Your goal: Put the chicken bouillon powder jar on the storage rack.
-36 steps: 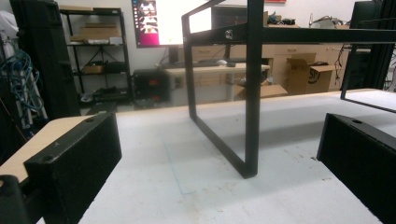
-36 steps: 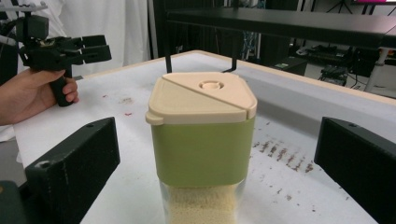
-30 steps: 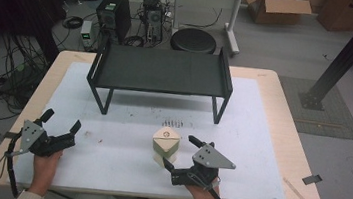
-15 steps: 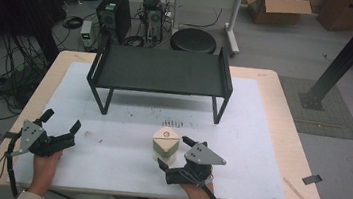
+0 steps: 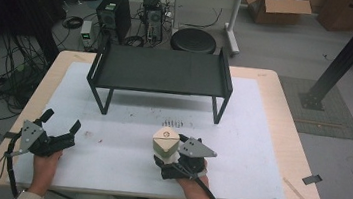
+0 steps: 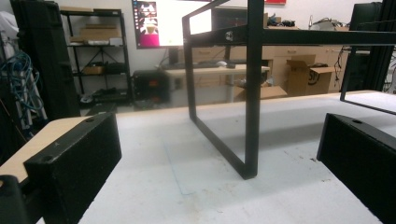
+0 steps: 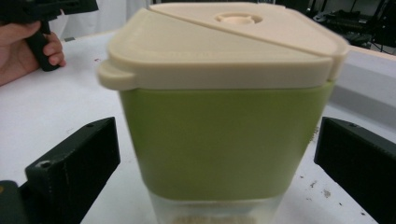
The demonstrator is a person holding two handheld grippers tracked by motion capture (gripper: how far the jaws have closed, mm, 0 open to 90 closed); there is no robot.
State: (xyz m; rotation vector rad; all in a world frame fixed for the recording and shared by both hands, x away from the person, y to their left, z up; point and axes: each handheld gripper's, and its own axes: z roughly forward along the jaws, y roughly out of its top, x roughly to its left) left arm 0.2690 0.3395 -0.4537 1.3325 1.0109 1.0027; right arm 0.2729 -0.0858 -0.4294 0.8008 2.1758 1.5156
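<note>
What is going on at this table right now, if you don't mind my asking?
A person holds a gripper in each hand at a table with a white mat. The right gripper is at a green container with a beige lid; its jaws are open on either side of the container and not touching it. The left gripper rests open near the table's left edge, pointing toward a black metal rack at the far side.

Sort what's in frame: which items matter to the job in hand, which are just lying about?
In play:
- green container with beige lid, standing between the open jaws of the right gripper
- black rack, nearest other thing on the white mat

Idle:
- left gripper, open, holding nothing
- round stool, computer tower, cardboard box on the floor
</note>
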